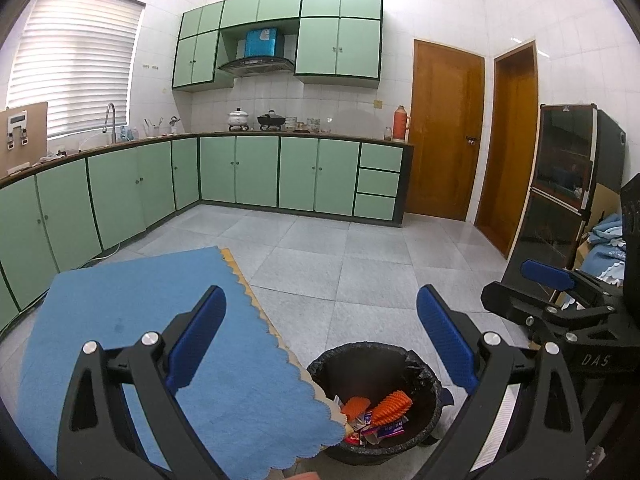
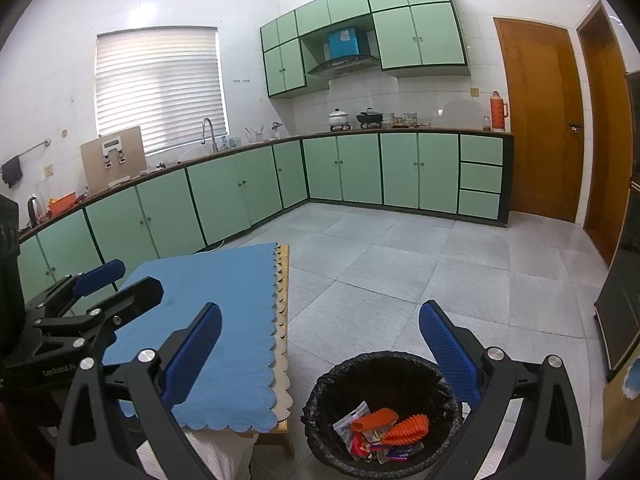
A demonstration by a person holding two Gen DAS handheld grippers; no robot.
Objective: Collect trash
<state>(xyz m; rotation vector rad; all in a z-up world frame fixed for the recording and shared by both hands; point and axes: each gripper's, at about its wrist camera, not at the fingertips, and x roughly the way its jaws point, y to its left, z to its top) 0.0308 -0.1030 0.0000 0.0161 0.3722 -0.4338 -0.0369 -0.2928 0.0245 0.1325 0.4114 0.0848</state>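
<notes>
A black-lined trash bin (image 1: 424, 376) (image 2: 320, 384) stands on the floor beside the table's right edge. Inside it lie orange ribbed pieces (image 1: 390, 402) (image 2: 408, 426) and several crumpled wrappers (image 2: 352, 420). My left gripper (image 1: 320, 340) hangs open above the table corner and the bin, nothing between its blue pads. My right gripper (image 2: 320, 348) is open too, held over the bin, and is empty. In the left wrist view the right gripper (image 1: 560, 300) shows at the right; in the right wrist view the left gripper (image 2: 92, 296) shows at the left.
A low wooden table under a blue scalloped cloth (image 1: 132, 332) (image 2: 216, 308) sits left of the bin. Green cabinets (image 1: 256, 172) line the far walls. Two wooden doors (image 1: 444, 132) and a dark glass cabinet (image 1: 560, 184) are on the right. Grey tiled floor (image 2: 440, 272) lies open ahead.
</notes>
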